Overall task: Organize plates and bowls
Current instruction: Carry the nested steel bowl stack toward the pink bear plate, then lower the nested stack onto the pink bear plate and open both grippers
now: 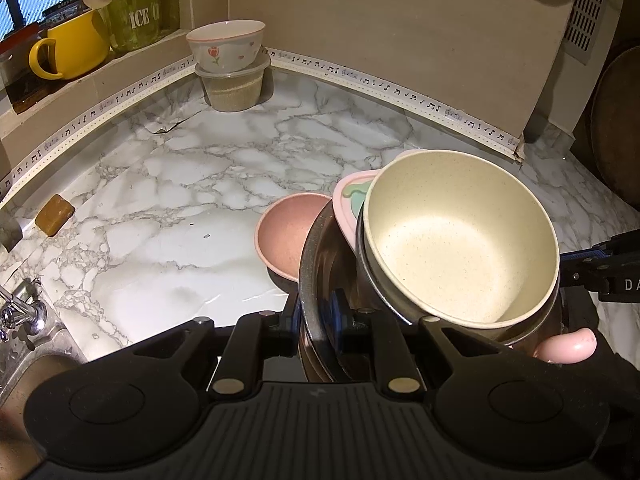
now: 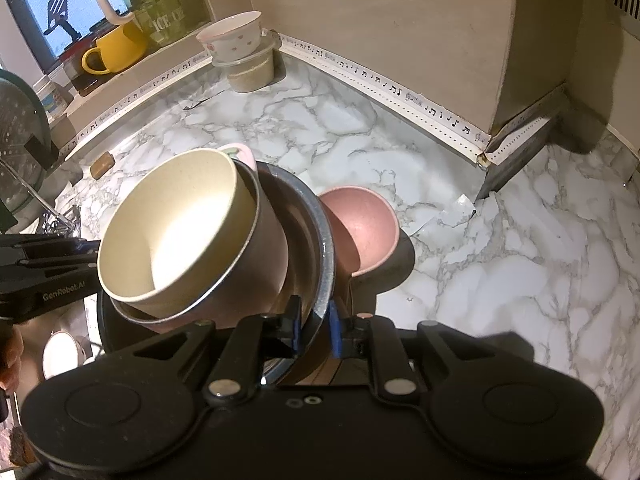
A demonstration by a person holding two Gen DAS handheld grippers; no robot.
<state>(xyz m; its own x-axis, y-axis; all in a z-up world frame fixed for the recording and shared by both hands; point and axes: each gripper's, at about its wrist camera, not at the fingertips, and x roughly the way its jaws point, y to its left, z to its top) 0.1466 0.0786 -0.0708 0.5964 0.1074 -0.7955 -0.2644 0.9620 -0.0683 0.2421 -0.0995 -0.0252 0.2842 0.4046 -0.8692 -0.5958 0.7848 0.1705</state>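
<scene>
A large steel bowl (image 1: 316, 248) (image 2: 322, 240) is held tilted over the marble counter. Inside it sits a smaller steel bowl (image 2: 260, 264) with a cream bowl (image 1: 460, 240) (image 2: 172, 240) nested in it, and a pink plate (image 1: 348, 200) leans behind them. My left gripper (image 1: 316, 314) is shut on the big bowl's near rim. My right gripper (image 2: 316, 326) clamps the same bowl's rim from the opposite side. A pink bowl (image 1: 280, 236) (image 2: 360, 220) rests on the counter just beyond the steel bowl, partly hidden by it.
A floral bowl (image 1: 226, 46) stands on a plastic tub (image 1: 234, 88) in the back corner. A yellow mug (image 1: 72, 46) and a green jar (image 1: 136, 8) sit on the window ledge. A brown block (image 1: 54, 209) lies at the left. Tap (image 1: 24, 312) and sink (image 1: 36, 364) are at the lower left.
</scene>
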